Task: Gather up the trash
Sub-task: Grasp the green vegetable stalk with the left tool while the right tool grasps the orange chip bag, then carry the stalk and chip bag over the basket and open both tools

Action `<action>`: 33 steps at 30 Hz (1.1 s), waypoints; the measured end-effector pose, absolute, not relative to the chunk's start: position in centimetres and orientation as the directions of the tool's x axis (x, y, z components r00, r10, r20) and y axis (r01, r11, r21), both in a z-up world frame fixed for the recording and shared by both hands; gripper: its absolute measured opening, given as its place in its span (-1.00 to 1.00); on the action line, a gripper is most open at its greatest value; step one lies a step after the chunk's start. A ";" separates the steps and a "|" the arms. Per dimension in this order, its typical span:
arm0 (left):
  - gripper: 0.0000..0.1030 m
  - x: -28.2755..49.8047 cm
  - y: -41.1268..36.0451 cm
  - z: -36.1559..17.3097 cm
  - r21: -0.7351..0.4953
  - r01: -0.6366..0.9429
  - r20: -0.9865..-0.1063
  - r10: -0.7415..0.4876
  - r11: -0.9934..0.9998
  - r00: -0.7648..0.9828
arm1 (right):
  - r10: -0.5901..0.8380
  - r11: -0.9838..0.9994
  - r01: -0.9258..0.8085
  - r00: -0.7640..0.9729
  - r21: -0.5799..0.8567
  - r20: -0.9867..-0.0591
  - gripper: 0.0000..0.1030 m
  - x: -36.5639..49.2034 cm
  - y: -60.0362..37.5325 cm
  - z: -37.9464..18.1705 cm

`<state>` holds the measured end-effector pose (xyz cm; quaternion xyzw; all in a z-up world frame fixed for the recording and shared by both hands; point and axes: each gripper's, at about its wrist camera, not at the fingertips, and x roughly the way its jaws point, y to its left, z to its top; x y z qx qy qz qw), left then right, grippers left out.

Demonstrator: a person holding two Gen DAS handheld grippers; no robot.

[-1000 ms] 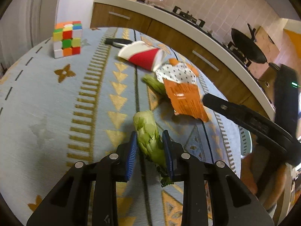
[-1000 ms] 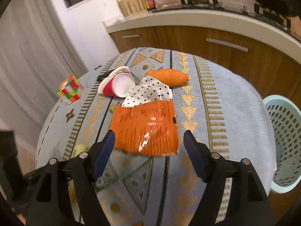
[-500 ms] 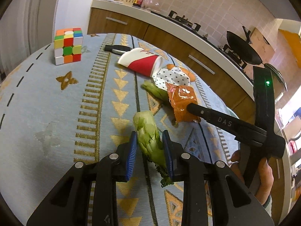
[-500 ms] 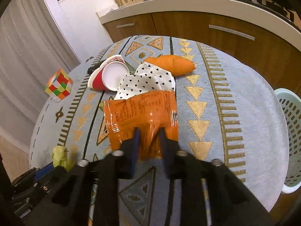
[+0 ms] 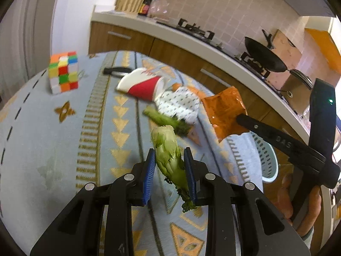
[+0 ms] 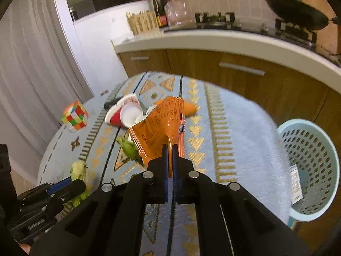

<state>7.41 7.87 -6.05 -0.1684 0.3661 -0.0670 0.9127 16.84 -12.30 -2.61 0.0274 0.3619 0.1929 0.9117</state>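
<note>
The left gripper (image 5: 169, 170) pinches a lettuce piece (image 5: 168, 155) just above the desk (image 5: 42, 128). Farther right, the right gripper (image 6: 170, 162), its jaws just closed, clamps the orange wrapper (image 6: 162, 125), lifted clear of the cloth. The blue basket (image 6: 309, 170) waits at the desk's right edge.

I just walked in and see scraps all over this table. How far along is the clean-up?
Early on. The basket holds only one small scrap. In hand: the right gripper pinches the orange wrapper, and the left gripper holds a lettuce piece. Left on the table: the paper cup, spotted paper and another green stalk.
</note>
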 end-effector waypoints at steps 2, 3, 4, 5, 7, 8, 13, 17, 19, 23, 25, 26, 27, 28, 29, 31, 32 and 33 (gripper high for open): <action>-0.51 7.7 7.4 -5.1 -0.347 0.020 -0.634 -0.250 0.938 0.732 | 0.373 0.925 -0.323 0.682 0.199 -0.629 -0.96 16.5 -13.3 -1.5; -0.51 7.9 7.1 -4.3 -0.339 0.033 -0.623 -0.251 0.940 0.740 | 0.371 0.927 -0.317 0.691 0.200 -0.620 -0.96 16.3 -13.8 -1.0; -0.51 8.1 6.8 -3.7 -0.334 0.046 -0.613 -0.255 0.941 0.748 | 0.367 0.929 -0.310 0.704 0.202 -0.607 -0.96 16.1 -14.4 -0.4; -0.51 8.4 6.4 -2.8 -0.328 0.065 -0.600 -0.261 0.942 0.756 | 0.365 0.930 -0.305 0.713 0.204 -0.599 -0.96 16.0 -14.9 0.0; -0.51 8.8 5.5 -1.5 -0.317 0.092 -0.580 -0.270 0.944 0.768 | 0.354 0.935 -0.289 0.742 0.205 -0.570 -0.96 15.5 -16.4 1.4; -0.51 9.2 4.8 -0.7 -0.312 0.111 -0.569 -0.280 0.943 0.774 | 0.345 0.938 -0.280 0.755 0.202 -0.557 -0.96 15.2 -17.1 1.9; -0.51 10.8 1.6 1.6 -0.309 0.195 -0.533 -0.339 0.931 0.775 | 0.292 0.956 -0.226 0.810 0.188 -0.509 -0.96 14.2 -20.4 4.2; -0.51 12.4 -2.0 2.7 -0.300 0.263 -0.521 -0.389 0.917 0.760 | 0.241 0.967 -0.165 0.842 0.195 -0.482 -0.96 13.6 -24.2 5.2; -0.51 13.2 -3.7 3.0 -0.299 0.298 -0.518 -0.416 0.907 0.747 | 0.211 0.971 -0.126 0.852 0.203 -0.480 -0.96 13.4 -26.3 5.3; -0.51 14.9 -7.8 2.9 -0.309 0.364 -0.522 -0.476 0.879 0.708 | 0.142 0.977 -0.043 0.857 0.207 -0.495 -0.96 13.3 -30.3 4.8; -0.51 15.7 -9.6 2.7 -0.312 0.389 -0.527 -0.498 0.867 0.689 | 0.112 0.977 -0.002 0.855 0.212 -0.507 -0.96 13.3 -32.3 4.3; -0.51 16.3 -10.9 2.5 -0.313 0.405 -0.532 -0.512 0.859 0.675 | 0.102 0.977 0.011 0.853 0.214 -0.512 -0.96 13.4 -33.0 4.1; -0.51 16.6 -11.7 2.3 -0.312 0.414 -0.535 -0.519 0.855 0.667 | 0.083 0.977 0.035 0.849 0.212 -0.521 -0.96 13.4 -34.1 3.7; -0.51 17.1 -12.8 2.0 -0.311 0.427 -0.540 -0.528 0.849 0.655 | 0.067 0.977 0.052 0.846 0.207 -0.530 -0.96 13.5 -34.9 3.3; -0.51 17.6 -13.9 1.6 -0.310 0.439 -0.546 -0.536 0.843 0.644 | 0.047 0.978 0.073 0.839 0.197 -0.542 -0.96 13.7 -35.6 2.8; -0.51 18.3 -15.6 0.9 -0.306 0.454 -0.558 -0.544 0.837 0.626 | 0.014 0.977 0.108 0.825 0.181 -0.565 -0.96 14.0 -36.8 1.7; -0.51 18.7 -16.5 0.3 -0.307 0.462 -0.566 -0.550 0.832 0.614 | 0.001 0.976 0.125 0.816 0.178 -0.578 -0.96 14.1 -37.5 1.1; -0.51 19.0 -17.1 -0.1 -0.307 0.467 -0.572 -0.553 0.829 0.606 | -0.004 0.974 0.137 0.807 0.181 -0.590 -0.96 14.3 -38.0 0.4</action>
